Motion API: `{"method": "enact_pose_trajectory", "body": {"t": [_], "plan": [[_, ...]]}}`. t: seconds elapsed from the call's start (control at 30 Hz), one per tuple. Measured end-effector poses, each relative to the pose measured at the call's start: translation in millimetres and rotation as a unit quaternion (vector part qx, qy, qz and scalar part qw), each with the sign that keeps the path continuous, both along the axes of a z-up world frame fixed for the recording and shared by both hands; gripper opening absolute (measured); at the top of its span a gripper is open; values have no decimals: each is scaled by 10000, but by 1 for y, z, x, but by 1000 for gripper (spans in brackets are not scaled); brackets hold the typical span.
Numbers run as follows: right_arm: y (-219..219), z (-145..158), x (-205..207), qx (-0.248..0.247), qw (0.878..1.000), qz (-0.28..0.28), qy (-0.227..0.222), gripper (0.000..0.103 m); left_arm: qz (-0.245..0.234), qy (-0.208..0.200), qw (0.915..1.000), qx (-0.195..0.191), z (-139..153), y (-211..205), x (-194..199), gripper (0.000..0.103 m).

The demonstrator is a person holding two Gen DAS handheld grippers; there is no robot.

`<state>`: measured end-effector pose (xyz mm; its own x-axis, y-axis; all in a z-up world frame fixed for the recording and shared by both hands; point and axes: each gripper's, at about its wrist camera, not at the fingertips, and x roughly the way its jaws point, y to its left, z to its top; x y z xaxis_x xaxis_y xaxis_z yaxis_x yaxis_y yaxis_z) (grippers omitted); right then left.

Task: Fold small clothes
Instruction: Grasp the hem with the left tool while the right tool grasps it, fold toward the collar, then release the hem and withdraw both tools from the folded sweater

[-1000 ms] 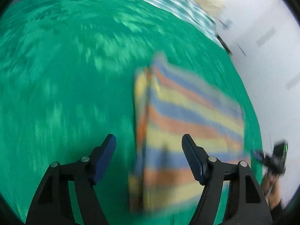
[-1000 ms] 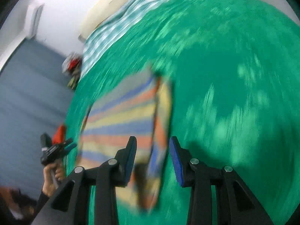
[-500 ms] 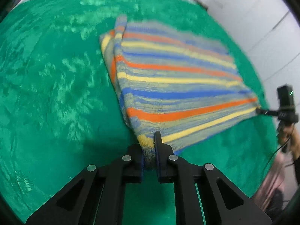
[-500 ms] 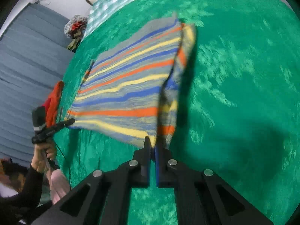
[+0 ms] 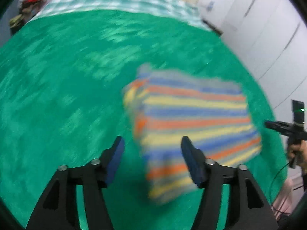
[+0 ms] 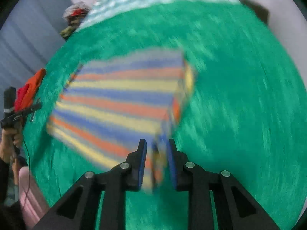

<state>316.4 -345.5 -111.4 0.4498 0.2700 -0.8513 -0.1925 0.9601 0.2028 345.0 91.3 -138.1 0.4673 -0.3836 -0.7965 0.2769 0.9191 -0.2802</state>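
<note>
We work on the striped garment (image 5: 191,118), which lies folded on the green bed cover (image 5: 67,76). The left gripper (image 5: 151,159) has its jaws spread wide, with the garment's near corner between and ahead of them, apparently ungripped. The right gripper (image 6: 156,163) has its jaws partly spread around the garment's near folded edge; blur hides whether they touch it. We judge a fold just laid. We withdraw both grippers straight back so the fold stays flat.
</note>
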Motion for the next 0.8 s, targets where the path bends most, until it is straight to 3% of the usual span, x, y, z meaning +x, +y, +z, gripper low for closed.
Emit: {"method": "enact_pose_trajectory", "body": {"t": [0.07, 0.13, 0.17, 0.23, 0.27, 0.3, 0.33, 0.37, 0.4, 0.47, 0.57, 0.7, 0.73, 0.8], "plan": [[19, 5, 30, 114, 9991, 285, -279, 25, -331, -41, 9994, -35, -14, -38, 30, 72], [46, -2, 65, 145, 9979, 467, -426, 25, -325, 69, 9994, 120, -34, -62, 59, 72], [55, -10, 81, 136, 9978, 491, -433, 25, -217, 148, 9994, 206, -44, -66, 73, 69], [60, -35, 111, 91, 9993, 328, -154, 25, 489, 272, 9977, 388, -65, -52, 105, 58], [57, -50, 120, -50, 9999, 89, 6, 24, 925, 356, 9950, 142, -71, -31, 116, 35], [44, -64, 123, -131, 9997, -167, 85, 20, 1379, 542, 9878, -488, -76, -1, 123, 19], [30, -69, 121, 76, 9996, -268, 38, 10, 1667, 670, 9807, -766, -77, 16, 125, 18], [15, -69, 116, 249, 9985, -491, -30, 6, 1890, 719, 9759, -814, -75, 30, 123, 26], [10, -66, 111, 282, 9978, -602, -65, 6, 1944, 652, 9765, -664, -71, 32, 120, 45], [4, -55, 94, 177, 9975, -647, -226, 10, 1719, 307, 9840, -362, -55, 34, 98, 52], [18, -34, 61, 181, 9990, -210, -361, 10, 1092, 29, 9926, -529, -34, 14, 51, 55], [46, -28, 11, 362, 9977, 518, -259, 10, -184, -158, 9989, -405, -32, -42, -21, 55], [49, -35, -1, 356, 9971, 648, -162, 10, -434, -53, 9989, -168, -42, -55, -36, 51], [56, -63, -26, -106, 9967, 785, 196, 10, -557, 437, 9960, 539, -76, -69, -50, 25]]}}
